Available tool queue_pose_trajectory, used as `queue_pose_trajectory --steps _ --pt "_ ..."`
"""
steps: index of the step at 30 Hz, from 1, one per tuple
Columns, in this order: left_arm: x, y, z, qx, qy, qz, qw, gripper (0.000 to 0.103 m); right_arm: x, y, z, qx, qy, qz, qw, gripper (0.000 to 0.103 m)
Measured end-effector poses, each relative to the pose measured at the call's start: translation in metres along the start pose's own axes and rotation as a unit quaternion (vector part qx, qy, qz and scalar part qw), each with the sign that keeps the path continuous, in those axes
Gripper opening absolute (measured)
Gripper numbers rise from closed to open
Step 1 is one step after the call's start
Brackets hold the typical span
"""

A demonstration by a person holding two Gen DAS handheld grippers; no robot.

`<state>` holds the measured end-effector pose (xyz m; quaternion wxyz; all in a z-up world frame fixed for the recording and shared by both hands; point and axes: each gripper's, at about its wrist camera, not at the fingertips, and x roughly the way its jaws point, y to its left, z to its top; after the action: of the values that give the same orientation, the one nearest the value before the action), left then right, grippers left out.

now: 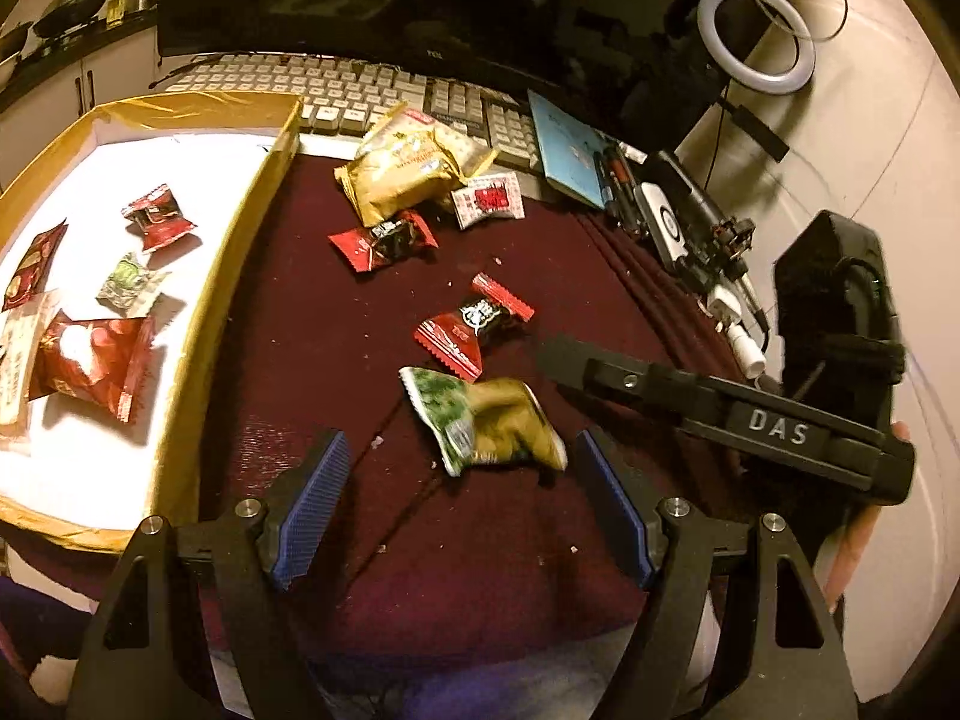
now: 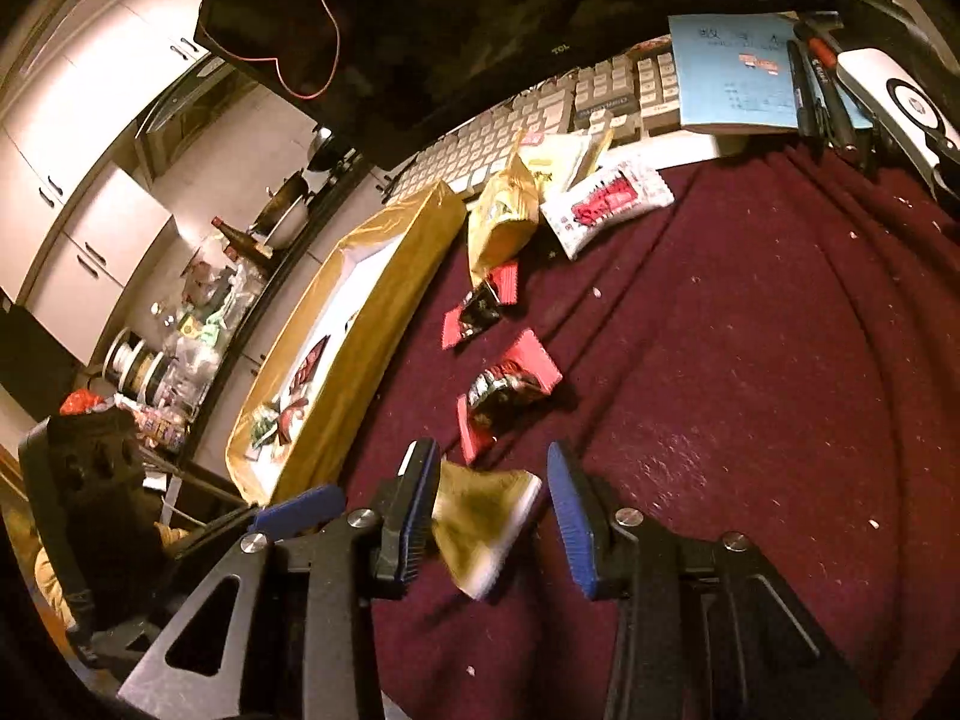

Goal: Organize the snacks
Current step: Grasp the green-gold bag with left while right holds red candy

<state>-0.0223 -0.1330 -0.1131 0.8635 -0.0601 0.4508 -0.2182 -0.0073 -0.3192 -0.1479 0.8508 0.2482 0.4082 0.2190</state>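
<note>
A green and gold snack packet (image 1: 489, 417) lies on the maroon cloth (image 1: 420, 540), just ahead of my open left gripper (image 1: 459, 453) and nearer its right finger. In the right wrist view the same packet (image 2: 486, 516) sits between the open jaws of my right gripper (image 2: 489, 468), blurred. A red and black candy (image 1: 477, 324) lies beyond it, also in the right wrist view (image 2: 507, 387). Another red candy (image 1: 384, 240), gold packets (image 1: 405, 171) and a white and red packet (image 1: 489, 199) lie farther back. The gold-rimmed box (image 1: 198, 324) at left holds several snacks.
A keyboard (image 1: 336, 90) and a monitor stand behind the cloth. A blue notebook (image 1: 567, 147), pens and chargers lie at the back right. A ring light (image 1: 756, 36) stands far right. My right gripper's body (image 1: 738, 420) reaches in from the right.
</note>
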Motion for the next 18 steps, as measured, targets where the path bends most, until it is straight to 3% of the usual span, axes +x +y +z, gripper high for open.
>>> queue_pose_trajectory --steps 4,9,13,15,18 --pt "0.014 -0.006 0.005 0.021 0.01 0.018 0.9996 0.077 -0.007 -0.003 -0.001 0.008 -0.008 -0.018 1.0 0.039" --pt "0.03 -0.007 0.017 0.018 0.021 -0.006 0.9996 0.077 -0.009 -0.011 -0.001 0.025 -0.015 -0.028 0.999 0.04" --pt "0.04 -0.014 0.016 0.036 0.023 0.019 0.9989 0.046 -0.011 -0.01 -0.003 0.027 -0.015 -0.03 0.999 0.04" --pt "0.037 -0.013 0.013 0.033 0.018 0.013 0.9992 0.037 -0.013 -0.01 -0.003 0.028 -0.015 -0.029 0.999 0.04" --pt "0.028 -0.009 0.007 0.035 0.005 0.012 0.9993 0.036 -0.013 -0.01 -0.003 0.029 -0.015 -0.033 0.999 0.04"
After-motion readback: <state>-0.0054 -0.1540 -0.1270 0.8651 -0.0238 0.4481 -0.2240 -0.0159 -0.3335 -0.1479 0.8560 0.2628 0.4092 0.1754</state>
